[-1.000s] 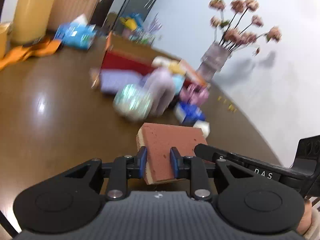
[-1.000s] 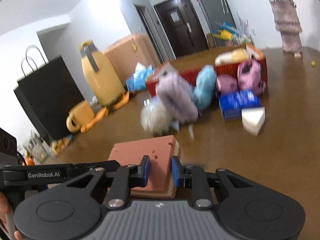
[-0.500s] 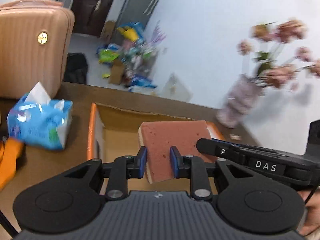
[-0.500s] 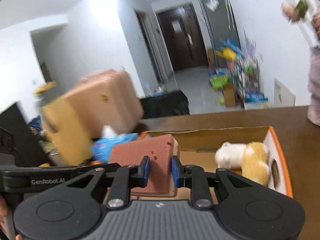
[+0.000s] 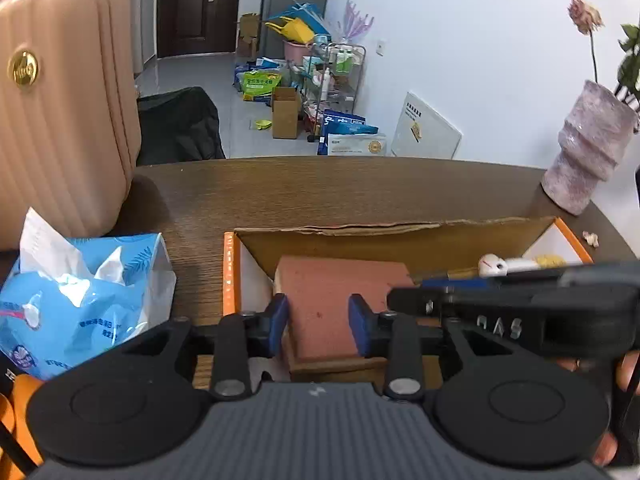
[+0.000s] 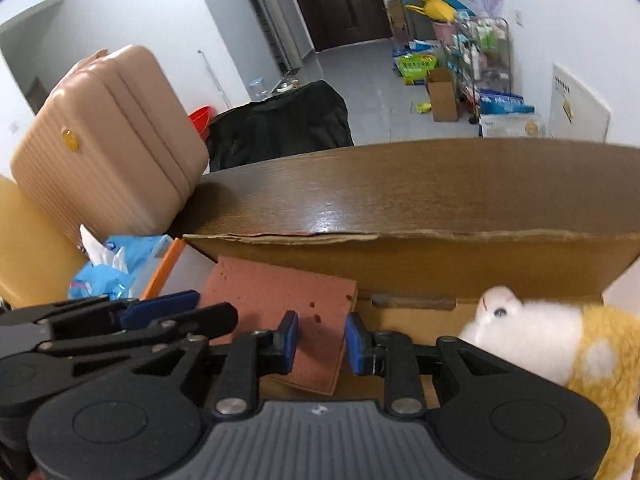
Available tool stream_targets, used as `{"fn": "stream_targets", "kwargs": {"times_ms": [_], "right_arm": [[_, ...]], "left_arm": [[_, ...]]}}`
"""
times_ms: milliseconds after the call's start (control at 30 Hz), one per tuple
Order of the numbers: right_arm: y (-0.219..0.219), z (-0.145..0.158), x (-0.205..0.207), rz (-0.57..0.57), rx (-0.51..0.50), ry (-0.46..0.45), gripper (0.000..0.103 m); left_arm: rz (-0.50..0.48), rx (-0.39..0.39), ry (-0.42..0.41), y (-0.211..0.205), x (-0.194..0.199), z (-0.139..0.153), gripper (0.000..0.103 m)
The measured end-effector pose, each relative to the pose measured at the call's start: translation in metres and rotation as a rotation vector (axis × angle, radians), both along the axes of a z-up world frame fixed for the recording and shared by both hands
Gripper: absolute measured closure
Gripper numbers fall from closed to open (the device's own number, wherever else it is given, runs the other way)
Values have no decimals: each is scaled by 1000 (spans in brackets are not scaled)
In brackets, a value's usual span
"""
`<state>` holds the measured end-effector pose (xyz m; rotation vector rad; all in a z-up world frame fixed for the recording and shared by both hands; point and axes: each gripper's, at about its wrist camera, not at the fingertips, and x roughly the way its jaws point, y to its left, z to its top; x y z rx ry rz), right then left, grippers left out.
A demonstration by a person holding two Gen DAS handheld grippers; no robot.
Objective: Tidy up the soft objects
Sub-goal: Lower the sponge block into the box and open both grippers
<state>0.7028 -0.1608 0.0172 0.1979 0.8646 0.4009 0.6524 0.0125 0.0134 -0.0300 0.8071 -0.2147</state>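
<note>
Half a second ago both grippers pinched the sponge above the box; now the blue pads have spread apart and the sponge lies inside the box.

In the left wrist view, the left gripper (image 5: 318, 320) stands with its jaws apart, a gap on each side of the flat terracotta-red sponge (image 5: 340, 296) lying between them. The sponge rests in the left end of the open cardboard box with orange rim (image 5: 229, 276) on the dark wooden table (image 5: 320, 188). A blue tissue pack (image 5: 80, 308) is just beside the box.

In the right wrist view, the right gripper (image 6: 318, 340) is also opened, its pads beside the sponge's (image 6: 276, 300) near corner, not pressing it. A white and yellow plush toy (image 6: 560, 344) lies at the box's (image 6: 440, 256) right end.
</note>
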Motion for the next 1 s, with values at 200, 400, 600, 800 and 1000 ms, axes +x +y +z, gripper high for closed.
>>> {"fn": "stream_targets", "kwargs": {"times_ms": [200,400,600,800,1000], "right_arm": [[-18,41,-34,2,-39,-106,61],[-69,99,-113,-53,-65,-278,44],[-110,128,-205,-130,-92,-432,32],[-119,133,-286,-149,-92,-532,28],[-120,116,-364,-137,-100,-605,19]], "left_arm": [[-3,72,-83,6,-29,32,61],[51,83,-229,29,-101,96,44],[120,98,-372,45,-194,134,37],[168,108,-498,46,-279,143,29],[185,126,-585,41,-356,122,19]]}}
